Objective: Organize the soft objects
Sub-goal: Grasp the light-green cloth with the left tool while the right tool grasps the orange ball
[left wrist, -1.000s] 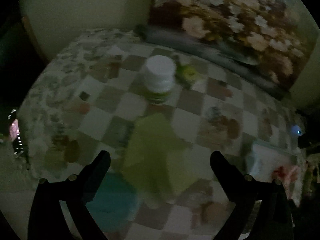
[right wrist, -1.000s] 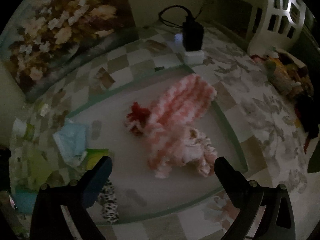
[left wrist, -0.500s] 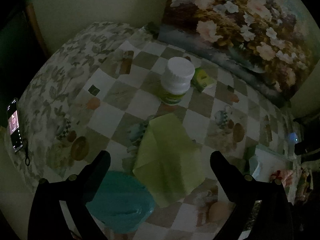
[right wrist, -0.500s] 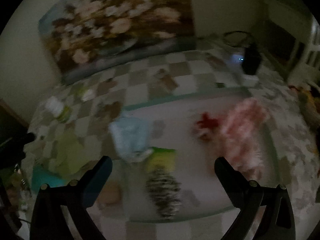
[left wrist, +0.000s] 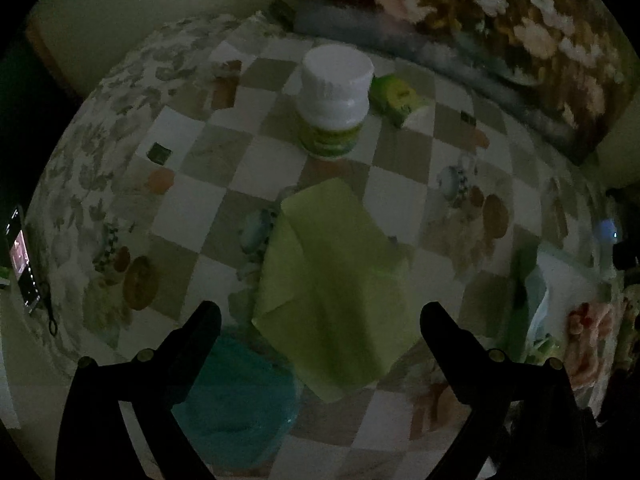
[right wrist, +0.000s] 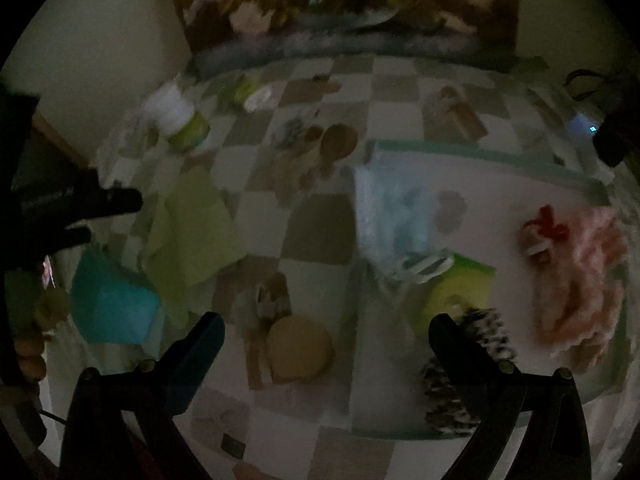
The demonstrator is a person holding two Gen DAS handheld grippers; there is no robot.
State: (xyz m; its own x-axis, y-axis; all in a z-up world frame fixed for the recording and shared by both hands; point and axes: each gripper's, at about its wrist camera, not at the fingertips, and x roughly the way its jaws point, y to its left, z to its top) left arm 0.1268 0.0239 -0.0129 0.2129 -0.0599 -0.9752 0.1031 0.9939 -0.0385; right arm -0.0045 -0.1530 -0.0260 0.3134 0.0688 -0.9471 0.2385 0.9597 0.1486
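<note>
A light green cloth (left wrist: 332, 280) lies flat on the checked tablecloth, between and just beyond the fingers of my open left gripper (left wrist: 320, 320). A teal cloth (left wrist: 236, 400) lies at its near left corner, under the left finger. In the right wrist view both the green cloth (right wrist: 192, 232) and the teal cloth (right wrist: 112, 304) lie at left, with the left gripper (right wrist: 100, 216) above them. My right gripper (right wrist: 326, 328) is open and empty over the table. On the white tray (right wrist: 500, 160) at right lie a pale blue cloth (right wrist: 396, 216), a yellow-green item (right wrist: 464, 284), a black-and-white fuzzy piece (right wrist: 476, 368) and a pink knit (right wrist: 580, 276).
A white-capped bottle (left wrist: 334, 100) stands beyond the green cloth, with a small green box (left wrist: 396, 98) beside it. A flower painting (left wrist: 480, 20) leans on the back wall. A lit phone (left wrist: 20, 256) lies at the table's left edge. A charger with a blue light (right wrist: 588, 126) sits far right.
The left gripper has come lower and closer over the green cloth. The right gripper has swung left, from above the pink knit on the tray to the tray's left edge.
</note>
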